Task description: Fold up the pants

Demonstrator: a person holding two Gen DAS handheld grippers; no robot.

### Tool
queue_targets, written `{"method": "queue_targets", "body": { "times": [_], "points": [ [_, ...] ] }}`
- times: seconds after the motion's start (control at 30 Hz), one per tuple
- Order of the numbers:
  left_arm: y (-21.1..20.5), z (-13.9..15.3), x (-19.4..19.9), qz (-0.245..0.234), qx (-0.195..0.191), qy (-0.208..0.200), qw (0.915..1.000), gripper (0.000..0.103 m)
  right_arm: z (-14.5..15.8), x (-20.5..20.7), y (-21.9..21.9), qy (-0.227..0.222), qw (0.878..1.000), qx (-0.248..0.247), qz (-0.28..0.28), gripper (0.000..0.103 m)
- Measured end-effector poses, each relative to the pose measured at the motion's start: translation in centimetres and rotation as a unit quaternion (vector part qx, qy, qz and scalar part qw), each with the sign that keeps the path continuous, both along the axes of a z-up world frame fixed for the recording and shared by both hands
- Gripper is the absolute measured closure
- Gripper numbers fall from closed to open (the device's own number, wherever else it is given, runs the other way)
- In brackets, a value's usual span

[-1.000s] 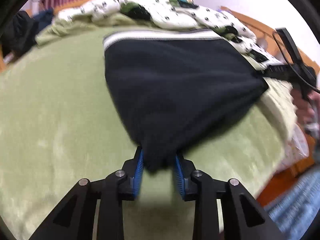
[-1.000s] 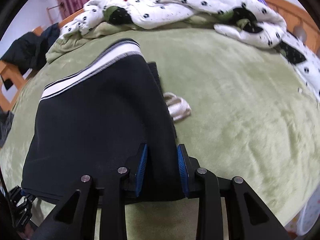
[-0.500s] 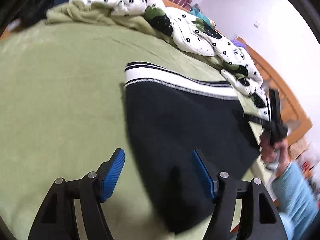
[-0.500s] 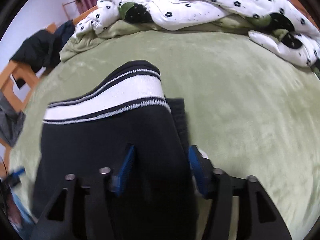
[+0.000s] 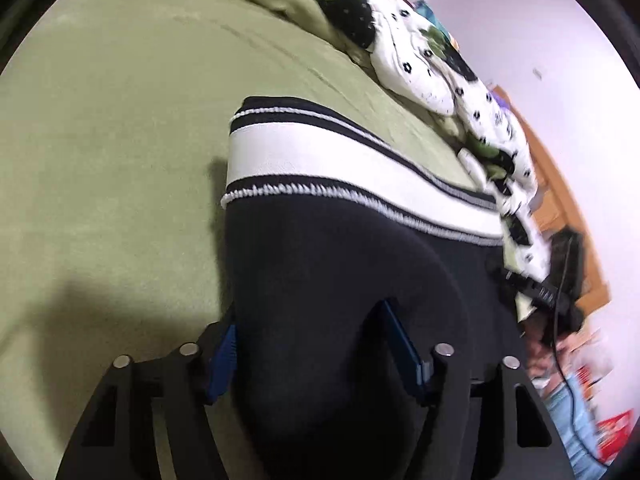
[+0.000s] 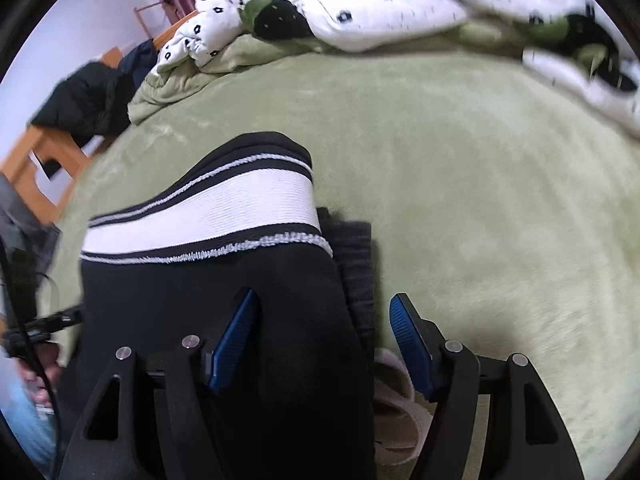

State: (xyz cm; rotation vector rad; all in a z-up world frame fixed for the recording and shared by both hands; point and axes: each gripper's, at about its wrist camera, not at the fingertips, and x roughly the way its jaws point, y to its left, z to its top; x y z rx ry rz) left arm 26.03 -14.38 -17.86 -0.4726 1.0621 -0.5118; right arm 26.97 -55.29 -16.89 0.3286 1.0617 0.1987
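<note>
Black pants (image 5: 340, 264) with a white, black-striped waistband (image 5: 320, 168) lie folded on the green blanket (image 5: 120, 140). My left gripper (image 5: 314, 352) hangs over their left edge; its jaws are closing, with a hump of black cloth between the blue pads. In the right wrist view the same pants (image 6: 208, 292) and waistband (image 6: 208, 216) fill the lower left. My right gripper (image 6: 324, 344) straddles their right edge with its jaws opening; the pads stand clear of the cloth. A beige drawstring (image 6: 396, 400) pokes out beside the right finger.
A white quilt with black flowers (image 6: 360, 12) is heaped along the far side of the bed. A dark jacket (image 6: 88, 100) hangs on a wooden chair at the left. The person's hand and pale blue sleeve (image 5: 560, 408) show at the bed's edge.
Both grippers were shut on the pants' near folded edge; both have let go, opened, and moved forward over the pants toward the waistband. The left view has rolled.
</note>
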Motion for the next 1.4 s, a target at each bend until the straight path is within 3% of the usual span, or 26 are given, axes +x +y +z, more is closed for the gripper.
{"method": "queue_targets", "body": {
  "times": [0.1,0.17,0.27,0.4,0.47,0.6,0.7,0.8,0.93,1.03,1.13,1.23,1.33,1.4],
  "points": [
    [0.6,-0.1,0.3,0.013,-0.037,0.018,0.9991,0.067,-1.4,0.6,-1.0,0.055,0.994,0.090,0.011,0.037],
    [0.3,0.4,0.3,0.013,-0.033,0.012,0.9993,0.081,-1.1,0.2,-0.4,0.053,0.994,0.091,0.016,0.044],
    [0.1,2.5,0.0,0.014,-0.024,-0.013,0.9995,0.089,0.4,-0.9,0.4,0.034,0.997,0.068,0.003,0.054],
    [0.4,4.4,-0.1,0.005,-0.025,-0.024,0.9994,0.091,2.3,-2.5,1.1,0.006,0.997,0.070,-0.044,0.065],
    [1.0,5.2,-0.4,0.003,-0.032,-0.028,0.9991,0.092,3.6,-3.3,1.8,-0.012,0.995,0.086,-0.058,0.079],
    [3.6,6.7,-1.3,0.001,-0.053,-0.036,0.9980,0.093,6.4,-4.5,5.4,-0.030,0.995,0.068,-0.069,0.081],
    [7.0,8.3,-2.4,0.012,-0.017,-0.057,0.9982,0.093,7.4,-4.8,10.0,-0.022,0.995,0.086,-0.045,0.081],
    [12.0,9.9,-2.8,0.038,0.010,-0.051,0.9979,0.093,8.3,-4.3,15.8,-0.015,0.995,0.095,-0.005,0.082],
    [18.2,11.5,-3.5,0.062,0.091,-0.059,0.9922,0.093,8.8,-3.6,22.7,0.002,0.990,0.129,0.059,0.082],
    [20.9,9.6,-2.8,0.068,0.100,-0.033,0.9921,0.092,8.3,-3.3,26.5,-0.004,0.992,0.085,0.095,0.082],
    [21.7,6.0,-2.1,0.080,0.102,-0.007,0.9916,0.090,6.3,-2.7,26.2,-0.006,0.996,0.039,0.084,0.082],
    [20.7,4.1,-2.0,0.063,0.125,0.002,0.9902,0.075,2.0,-2.1,24.0,0.022,0.998,0.033,0.054,0.074],
    [20.2,4.3,-2.5,0.061,0.158,-0.011,0.9854,0.068,3.0,-2.5,23.8,0.012,0.998,0.012,0.059,0.062],
    [20.8,4.6,-3.1,0.073,0.165,-0.012,0.9835,0.067,5.2,-3.1,24.4,-0.020,0.997,-0.045,0.057,0.062]
  ]
}}
